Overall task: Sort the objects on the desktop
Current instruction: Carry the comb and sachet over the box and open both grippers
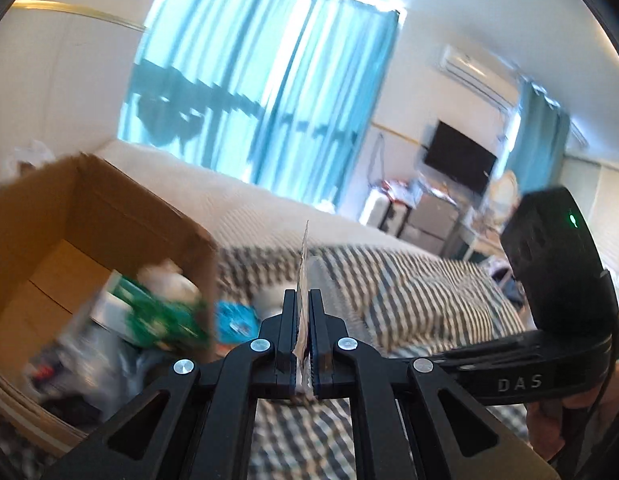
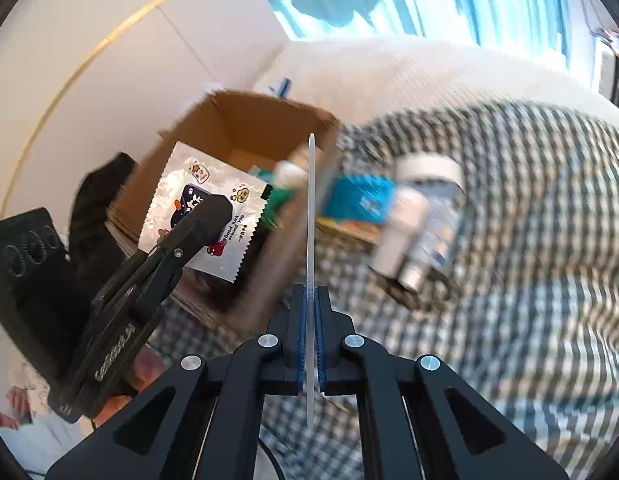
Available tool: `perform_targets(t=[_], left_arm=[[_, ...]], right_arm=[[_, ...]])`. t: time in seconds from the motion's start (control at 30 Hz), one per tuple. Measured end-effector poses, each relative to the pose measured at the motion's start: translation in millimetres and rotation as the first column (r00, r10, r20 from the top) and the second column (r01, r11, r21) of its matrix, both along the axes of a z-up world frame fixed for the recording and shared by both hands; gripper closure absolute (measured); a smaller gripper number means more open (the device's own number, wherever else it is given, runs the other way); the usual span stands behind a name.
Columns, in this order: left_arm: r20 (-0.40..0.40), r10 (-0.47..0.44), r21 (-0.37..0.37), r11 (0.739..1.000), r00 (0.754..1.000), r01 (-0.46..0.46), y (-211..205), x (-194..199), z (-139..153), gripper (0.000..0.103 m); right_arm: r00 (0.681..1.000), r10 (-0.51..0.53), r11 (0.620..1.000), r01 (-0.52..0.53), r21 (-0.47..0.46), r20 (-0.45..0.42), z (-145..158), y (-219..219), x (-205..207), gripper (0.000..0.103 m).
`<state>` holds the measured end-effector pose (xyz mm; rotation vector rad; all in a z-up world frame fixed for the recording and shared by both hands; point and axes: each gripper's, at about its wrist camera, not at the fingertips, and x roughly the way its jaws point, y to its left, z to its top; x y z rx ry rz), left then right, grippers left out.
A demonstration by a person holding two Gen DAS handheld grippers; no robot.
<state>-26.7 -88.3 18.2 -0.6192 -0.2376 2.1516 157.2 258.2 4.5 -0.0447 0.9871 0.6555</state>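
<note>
My left gripper [image 1: 304, 300] is shut on a flat silver snack packet [image 1: 303, 272], seen edge-on in its own view; in the right wrist view the same packet [image 2: 197, 208] shows cartoon print and hangs in the left gripper [image 2: 213, 204] over the open cardboard box [image 2: 245, 132]. My right gripper [image 2: 310, 296] is shut on a thin flat white item [image 2: 310, 208], edge-on, held above the checked cloth. The box [image 1: 89, 208] is at the left in the left wrist view and holds a green pack [image 1: 161, 312] and several other things.
On the checked blanket [image 2: 529, 240] beside the box lie a blue packet [image 2: 359, 200], a white tube [image 2: 401, 232], a tape roll [image 2: 429, 168] and a small bottle. The right gripper's body [image 1: 557, 264] is at the right in the left wrist view. Both views are motion-blurred.
</note>
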Motion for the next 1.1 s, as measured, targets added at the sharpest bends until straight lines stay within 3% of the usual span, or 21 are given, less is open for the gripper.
perform_targets(t=[0.17,0.4,0.5,0.57,0.63,0.67,0.77,0.8,0.83,0.9,0.97,1.1], left_arm=[[-0.004,0.099,-0.029,0.995,0.995,-0.099,-34,-32,10,0.098],[0.032,0.237,-0.093,0.968,0.971,-0.233,-67,-65,-1,0.098],[0.032,0.267,-0.115,0.958,0.963,-0.262,-70,-72,-8,0.098],[0.041,0.292,-0.124,0.95,0.955,-0.286,-74,-75,-11,0.096],[0.059,0.312,-0.123,0.945,0.948,-0.304,-77,-78,-13,0.083],[0.058,0.312,-0.117,0.945,0.948,-0.304,-80,-76,-12,0.079],[0.039,0.275,-0.114,0.956,0.961,-0.269,-71,-69,-7,0.04],[0.022,0.272,-0.115,0.957,0.962,-0.268,-68,-65,-5,0.021],[-0.013,0.277,-0.112,0.954,0.961,-0.277,-64,-56,-2,0.01],[-0.055,0.29,-0.112,0.949,0.955,-0.295,-58,-44,2,0.0],[-0.072,0.295,-0.119,0.946,0.953,-0.302,-51,-35,5,0.0],[-0.011,0.244,-0.118,0.963,0.97,-0.244,-36,-29,4,0.0]], right_arm=[[0.999,0.045,0.998,-0.045,0.046,0.009,9,46,13,0.099],[0.996,0.076,0.994,-0.072,0.084,-0.043,-16,111,42,0.099],[0.996,0.07,0.991,-0.063,0.115,-0.054,-17,118,50,0.098],[0.998,0.056,0.992,-0.052,0.113,-0.032,-12,115,50,0.079],[0.999,0.042,0.993,-0.041,0.112,-0.002,-4,107,48,0.067],[0.999,0.034,0.993,-0.034,0.111,0.008,0,102,46,0.066],[0.999,0.007,0.997,-0.01,0.082,0.036,8,79,40,0.065],[0.999,0.015,0.997,-0.018,0.069,0.045,10,71,39,0.064],[0.999,0.005,0.999,-0.008,0.053,0.054,12,61,37,0.061],[0.997,-0.021,1.0,0.02,0.012,0.079,15,38,31,0.057],[0.994,-0.041,0.998,0.045,-0.038,0.102,18,12,24,0.056],[0.988,-0.068,0.991,0.083,-0.106,0.135,22,-37,12,0.055]])
